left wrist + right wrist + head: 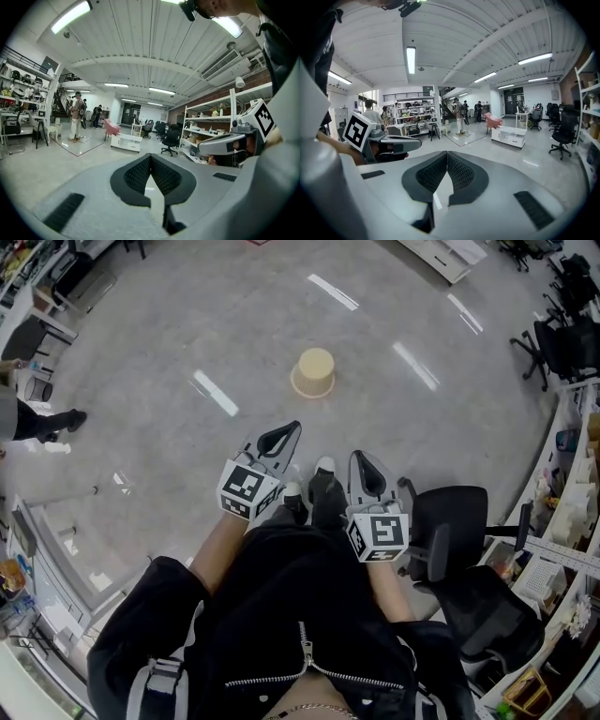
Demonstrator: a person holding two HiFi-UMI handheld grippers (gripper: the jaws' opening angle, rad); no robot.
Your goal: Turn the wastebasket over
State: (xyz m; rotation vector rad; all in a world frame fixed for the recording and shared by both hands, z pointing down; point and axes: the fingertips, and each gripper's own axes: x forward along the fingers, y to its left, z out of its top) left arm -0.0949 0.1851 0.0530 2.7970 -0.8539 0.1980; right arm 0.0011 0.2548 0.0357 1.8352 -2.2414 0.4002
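Observation:
A beige wastebasket (313, 372) stands alone on the grey floor ahead of me in the head view, its wide rim down and its closed base up. My left gripper (292, 430) and right gripper (360, 460) are held side by side in front of my body, well short of the basket, both shut with nothing between their fingers. In the left gripper view the left gripper (150, 157) has its black pads pressed together, and the right gripper (229, 143) shows beside it. The right gripper view shows my right gripper (447, 154) shut too. The basket is hidden in both gripper views.
A black office chair (459, 549) stands close at my right. Shelving racks (572, 512) line the right side. Desks and a person's leg (47, 423) are at the far left. A white low table (509, 136) and pink chair (492, 120) stand far off.

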